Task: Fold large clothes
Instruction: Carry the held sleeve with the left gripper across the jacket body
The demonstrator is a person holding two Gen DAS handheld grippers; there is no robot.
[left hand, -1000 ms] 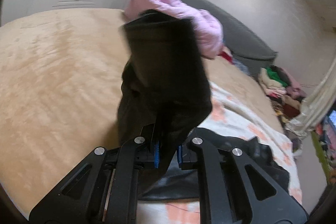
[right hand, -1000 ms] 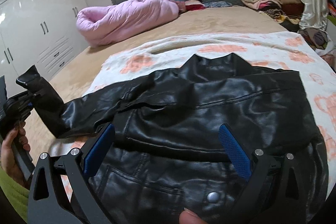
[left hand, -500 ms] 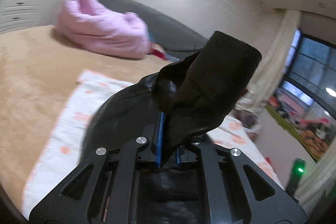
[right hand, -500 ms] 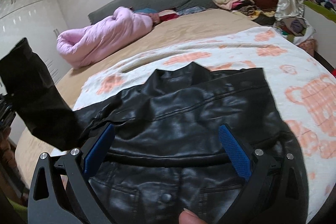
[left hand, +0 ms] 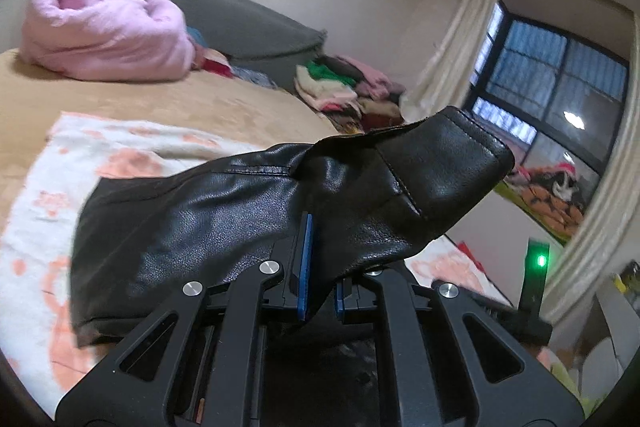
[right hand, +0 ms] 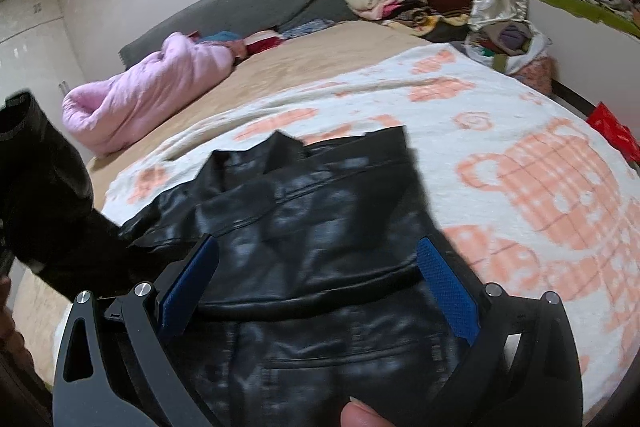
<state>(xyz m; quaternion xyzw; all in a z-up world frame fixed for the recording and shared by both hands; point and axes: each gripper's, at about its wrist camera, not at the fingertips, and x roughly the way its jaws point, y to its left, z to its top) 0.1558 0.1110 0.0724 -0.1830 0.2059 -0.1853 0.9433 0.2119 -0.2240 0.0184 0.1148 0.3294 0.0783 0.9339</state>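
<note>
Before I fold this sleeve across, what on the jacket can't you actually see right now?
- Jacket front, right wrist view: motion blur smears the pockets and seams.
- Jacket hem, right wrist view: cut off by the bottom edge and the right tool.
- Pinch point on the sleeve, left wrist view: leather drapes over the left tool.
- Other sleeve: seen in neither view.
- Blanket beneath: covered by the jacket.
</note>
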